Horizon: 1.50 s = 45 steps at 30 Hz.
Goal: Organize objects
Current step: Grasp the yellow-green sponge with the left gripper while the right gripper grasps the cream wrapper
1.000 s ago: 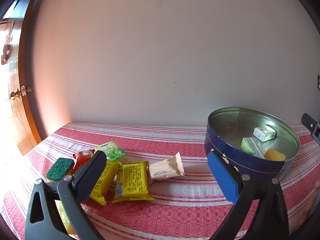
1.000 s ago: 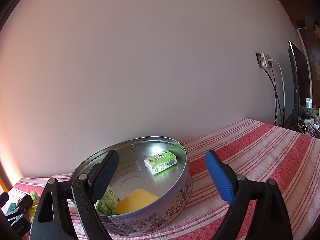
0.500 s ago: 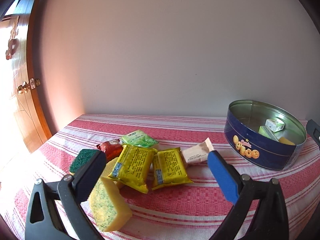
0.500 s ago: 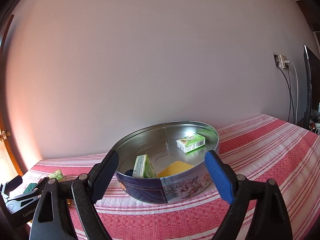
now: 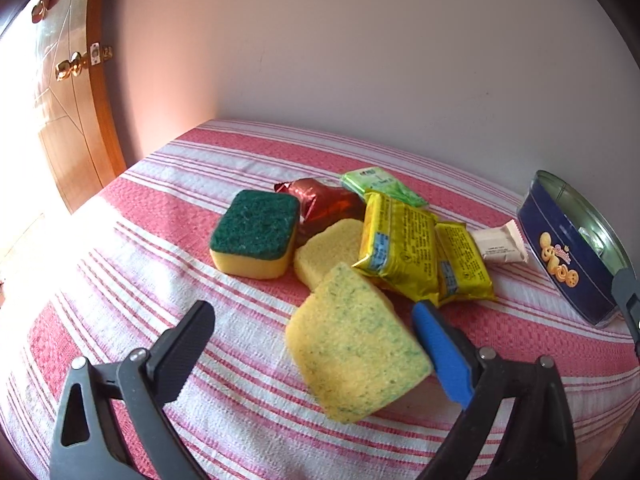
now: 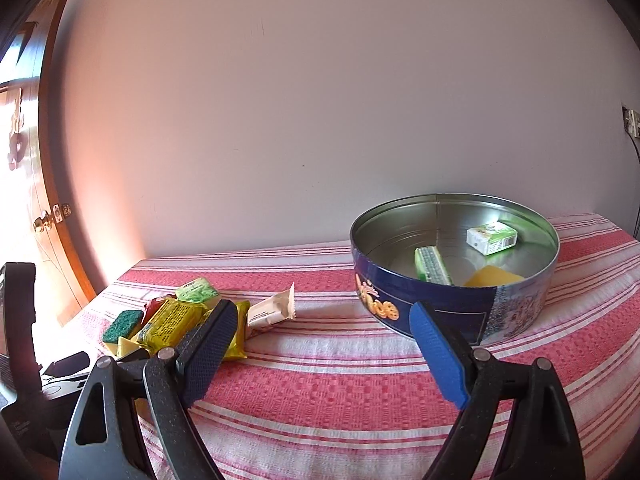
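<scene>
Left gripper [image 5: 312, 332] fingers spread wide and empty, angled down over the speckled yellow sponge [image 5: 352, 354] at the near edge of the pile, probably lined up as the next pick. Right gripper [image 6: 320, 344] fingers likewise apart, gripping nothing, hovering above the bench [image 6: 340, 384] near the blue cookie tin [image 6: 452, 308]. Tin toward the back right of the striped cloth, already holding two small boxes and a yellow sponge; wrapped snacks and sponges heaped toward the left edge, awaiting sorting.
</scene>
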Tool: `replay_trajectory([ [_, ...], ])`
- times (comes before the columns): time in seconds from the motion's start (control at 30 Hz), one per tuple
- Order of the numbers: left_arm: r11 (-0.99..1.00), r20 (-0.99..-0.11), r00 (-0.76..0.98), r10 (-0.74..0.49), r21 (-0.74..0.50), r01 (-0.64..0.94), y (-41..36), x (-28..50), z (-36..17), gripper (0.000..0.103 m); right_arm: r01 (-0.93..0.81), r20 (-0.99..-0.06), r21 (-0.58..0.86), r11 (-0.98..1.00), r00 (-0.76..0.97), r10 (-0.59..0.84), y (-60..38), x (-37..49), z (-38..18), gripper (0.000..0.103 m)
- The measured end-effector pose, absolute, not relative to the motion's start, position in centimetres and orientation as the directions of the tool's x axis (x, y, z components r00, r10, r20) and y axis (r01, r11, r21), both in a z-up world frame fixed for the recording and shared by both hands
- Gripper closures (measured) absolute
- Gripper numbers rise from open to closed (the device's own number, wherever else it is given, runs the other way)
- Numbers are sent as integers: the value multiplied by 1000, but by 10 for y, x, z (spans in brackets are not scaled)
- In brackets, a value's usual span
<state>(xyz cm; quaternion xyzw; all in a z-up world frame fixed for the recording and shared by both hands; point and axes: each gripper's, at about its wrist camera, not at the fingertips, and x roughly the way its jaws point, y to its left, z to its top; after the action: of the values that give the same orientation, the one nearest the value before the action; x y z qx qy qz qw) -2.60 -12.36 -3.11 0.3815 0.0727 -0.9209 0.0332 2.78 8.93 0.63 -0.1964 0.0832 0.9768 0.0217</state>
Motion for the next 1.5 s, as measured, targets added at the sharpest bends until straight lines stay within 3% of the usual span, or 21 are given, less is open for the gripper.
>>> replay_trajectory([
  [0.13, -979, -736, -669, 105, -195, 61, -132, -30, -41, 5, -59, -423, 140, -988, -906, -6, 76, 23, 4, 13],
  [0.4, -961, -734, -631, 250, -266, -72, -126, -29, -45, 38, -81, -513, 215, -973, -857, -42, 87, 3, -8, 13],
  [0.5, -967, -729, -641, 238, -238, -89, -122, -25, -42, 43, -103, -551, 264, -959, -832, -63, 96, -4, -15, 13],
  [0.67, -975, -708, -677, 202, -208, -73, -129, -16, -32, 44, -107, -589, 316, -943, -801, -107, 105, -14, -25, 13],
  [0.87, -979, -583, -794, 174, -192, -73, -148, -4, 7, 44, -83, -612, 252, -964, -786, -92, 93, -44, -24, 13],
  [1.0, -985, -528, -840, 126, -168, -42, -154, -19, 30, 43, -75, -655, 281, -957, -744, -134, 88, -72, -33, 15],
  [1.07, -989, -512, -854, 91, -145, -19, -152, -31, 40, 43, -62, -672, 278, -958, -725, -148, 84, -83, -36, 23],
  [1.23, -993, -489, -871, 45, -115, 13, -136, -69, 53, 43, -52, -700, 271, -961, -696, -160, 76, -108, -40, 28],
  [1.37, -996, -485, -875, -16, -74, 59, -122, -93, 50, 43, -29, -718, 261, -965, -674, -174, 70, -117, -41, 51],
  [1.43, -993, -490, -872, -6, -96, 62, -120, -98, 42, 43, -15, -714, 277, -961, -672, -196, 71, -116, -41, 57],
  [1.5, -991, -493, -870, 25, -128, 45, -120, -101, 31, 43, 1, -708, 296, -955, -672, -220, 73, -112, -41, 72],
])
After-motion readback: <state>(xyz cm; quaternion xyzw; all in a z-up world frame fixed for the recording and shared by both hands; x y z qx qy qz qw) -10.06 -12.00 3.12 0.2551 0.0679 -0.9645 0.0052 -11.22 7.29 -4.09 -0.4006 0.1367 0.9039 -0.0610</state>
